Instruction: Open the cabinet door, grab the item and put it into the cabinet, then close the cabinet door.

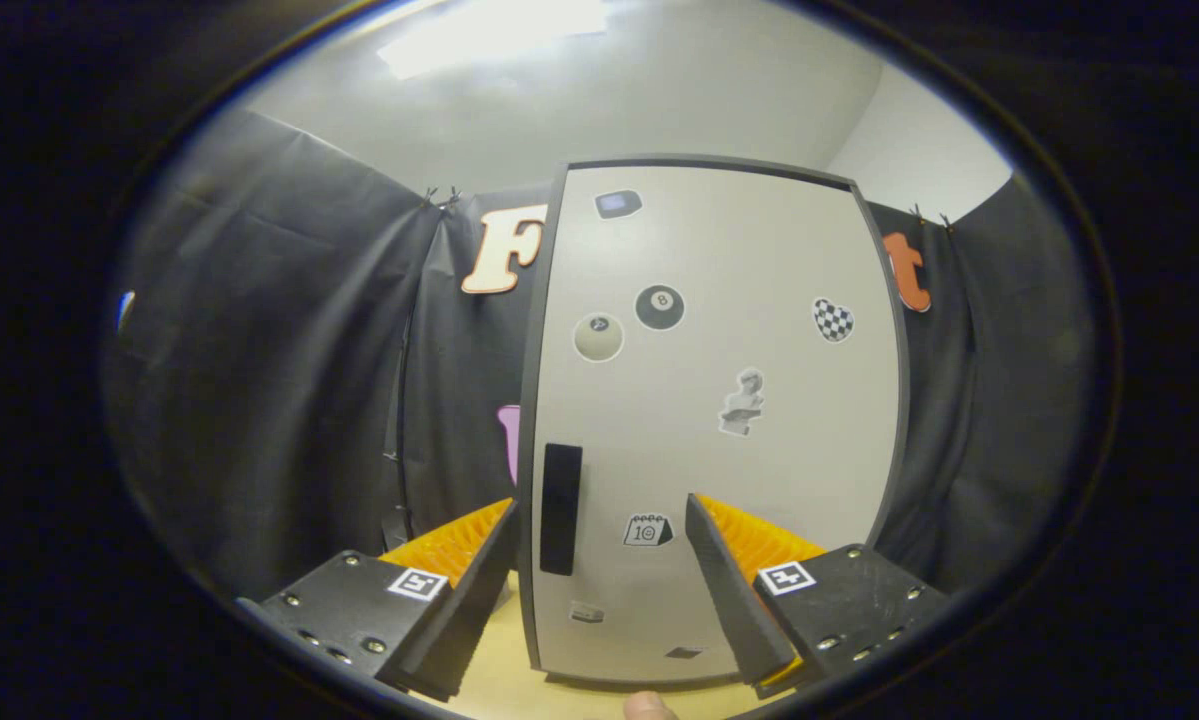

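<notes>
A pale cabinet door (749, 330) with a dark frame stands shut right ahead of me, covered with several stickers. Its black vertical handle (560, 508) sits low near the door's left edge. My gripper (599, 570) is open, its two fingers spread wide in front of the lower door. The handle lies just ahead, close to the left finger (469, 590) and inside the gap. The right finger (734, 590) stands before the door's lower middle. Nothing is held between the fingers.
The cabinet stands on a light wooden tabletop (504, 680). Black cloth walls (289, 360) close in on the left and right of the cabinet. A fingertip (647, 706) of a person shows below the door, between the fingers.
</notes>
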The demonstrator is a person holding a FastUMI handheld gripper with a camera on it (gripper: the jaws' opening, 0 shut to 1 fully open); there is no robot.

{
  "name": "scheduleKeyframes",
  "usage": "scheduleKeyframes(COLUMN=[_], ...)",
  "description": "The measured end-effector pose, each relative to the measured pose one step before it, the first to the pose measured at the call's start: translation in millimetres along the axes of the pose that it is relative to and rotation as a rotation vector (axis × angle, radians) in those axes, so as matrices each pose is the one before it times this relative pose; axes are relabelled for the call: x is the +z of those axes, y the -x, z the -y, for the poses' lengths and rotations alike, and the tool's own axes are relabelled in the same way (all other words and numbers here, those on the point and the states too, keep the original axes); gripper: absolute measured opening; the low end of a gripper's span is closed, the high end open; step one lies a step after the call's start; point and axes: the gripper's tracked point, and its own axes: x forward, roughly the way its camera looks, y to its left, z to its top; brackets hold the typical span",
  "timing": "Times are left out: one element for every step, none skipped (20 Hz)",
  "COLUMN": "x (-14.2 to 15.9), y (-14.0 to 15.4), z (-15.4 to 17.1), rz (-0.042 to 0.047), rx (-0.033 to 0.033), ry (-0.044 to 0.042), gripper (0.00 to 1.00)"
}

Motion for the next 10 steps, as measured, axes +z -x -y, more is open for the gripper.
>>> scheduleKeyframes(x=[0.32, -0.71, -0.92, -1.64, -1.43, -2.41, -0.95, -1.08, -1.75, -1.82], y=[-3.24, -2.48, -2.07, -1.93, -2.11, -1.46, -1.91, -1.47, 0.40, -1.99], z=[1.92, 0.06, -0.13, -0.56, -0.43, -1.01, -1.47, -1.73, -0.07, -1.32], rz=[-0.00116, -0.00456, -0.00495, -0.00613, -0.00585, -0.00393, -0.00265, -0.00315, -0.00326, -0.00349], rx=[-0.00562, -0.00250, -0.00059, 0.00110, 0.00028, 0.00356, 0.00272, 0.00462, 0.00400, 0.00181], ry=[-0.00147, -0.00268, -0.00417, -0.00206, 0.00132, 0.00427, 0.00408, 0.00383, 0.00147, 0.00219], gripper=[0.97, 0.97, 0.97, 0.97, 0.97, 0.97, 0.97, 0.97, 0.97, 0.97])
